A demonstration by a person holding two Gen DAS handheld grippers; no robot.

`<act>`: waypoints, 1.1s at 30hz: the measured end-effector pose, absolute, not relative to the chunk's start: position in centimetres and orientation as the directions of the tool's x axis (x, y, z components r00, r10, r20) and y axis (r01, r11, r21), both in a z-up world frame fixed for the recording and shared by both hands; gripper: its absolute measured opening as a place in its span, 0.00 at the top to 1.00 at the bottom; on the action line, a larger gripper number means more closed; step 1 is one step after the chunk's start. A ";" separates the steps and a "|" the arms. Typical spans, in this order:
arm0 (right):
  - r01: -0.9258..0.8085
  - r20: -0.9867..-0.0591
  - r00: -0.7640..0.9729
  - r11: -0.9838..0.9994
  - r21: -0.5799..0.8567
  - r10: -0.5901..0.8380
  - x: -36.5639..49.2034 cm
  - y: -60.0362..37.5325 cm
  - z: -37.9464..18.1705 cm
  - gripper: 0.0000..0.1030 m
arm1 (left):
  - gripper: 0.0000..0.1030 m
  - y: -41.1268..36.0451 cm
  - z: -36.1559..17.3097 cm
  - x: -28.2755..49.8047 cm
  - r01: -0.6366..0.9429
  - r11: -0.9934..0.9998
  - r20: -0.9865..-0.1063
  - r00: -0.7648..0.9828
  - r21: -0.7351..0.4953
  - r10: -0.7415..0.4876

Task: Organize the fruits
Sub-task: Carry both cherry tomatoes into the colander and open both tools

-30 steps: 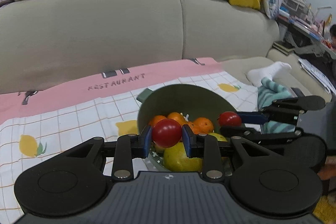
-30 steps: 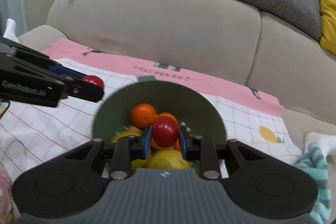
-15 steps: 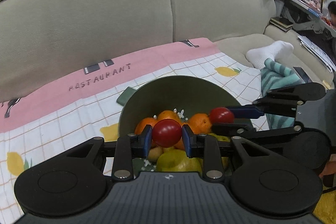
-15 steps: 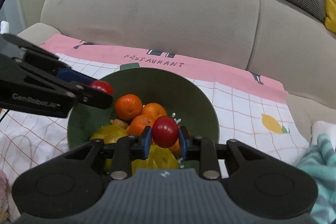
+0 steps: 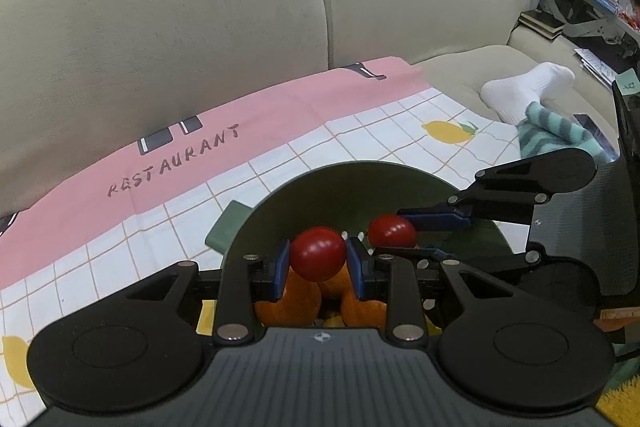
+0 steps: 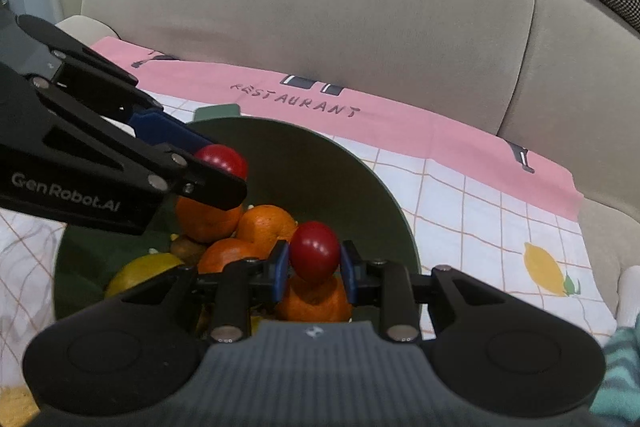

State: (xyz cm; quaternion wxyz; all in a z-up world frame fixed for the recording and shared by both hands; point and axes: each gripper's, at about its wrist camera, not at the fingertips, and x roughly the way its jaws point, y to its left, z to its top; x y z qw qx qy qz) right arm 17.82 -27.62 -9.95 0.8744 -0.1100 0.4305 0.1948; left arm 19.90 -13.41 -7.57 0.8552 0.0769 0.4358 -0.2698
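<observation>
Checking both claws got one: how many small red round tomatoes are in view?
2. One small red round tomato sits in the left claw; the other tomato sits in the right claw. Both hover over the green bowl; its piled fruit may hide more.

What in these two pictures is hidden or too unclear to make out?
- Bottom of the green bowl: right wrist view, covered by the oranges and the fingers.
- Fruit count: left wrist view, the left gripper and its red tomato block the pile.
- Small brownish fruit: right wrist view, too hidden to name.
</observation>
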 end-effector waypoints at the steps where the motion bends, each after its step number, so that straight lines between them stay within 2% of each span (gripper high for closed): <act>1: -0.437 -0.796 0.553 0.899 -0.024 0.247 18.0 -27.6 -10.1 0.76 | 0.67 -13.5 -7.7 20.2 0.531 0.841 -0.789 0.472 -0.103 -0.394; 12: -0.473 -0.796 0.539 0.881 -0.016 0.275 18.7 -27.1 -11.2 0.77 | 0.67 -14.3 -9.6 22.0 0.521 0.848 -0.824 0.435 -0.098 -0.363; 23: -0.465 -0.796 0.548 0.885 -0.035 0.256 18.2 -26.8 -10.9 0.76 | 0.67 -14.6 -9.9 21.9 0.525 0.848 -0.823 0.449 -0.071 -0.347; 27: -0.457 -0.798 0.549 0.889 -0.038 0.249 18.3 -26.7 -10.8 0.75 | 0.59 -14.6 -9.8 21.8 0.524 0.849 -0.825 0.452 -0.062 -0.339; 30: -0.441 -0.797 0.557 0.896 -0.047 0.233 18.3 -26.7 -10.8 0.68 | 0.49 -14.5 -9.6 21.6 0.527 0.848 -0.822 0.454 -0.065 -0.345; 33: -0.420 -0.795 0.564 0.907 -0.041 0.225 18.3 -26.9 -10.5 0.62 | 0.47 -14.1 -9.1 21.2 0.523 0.850 -0.813 0.465 -0.066 -0.349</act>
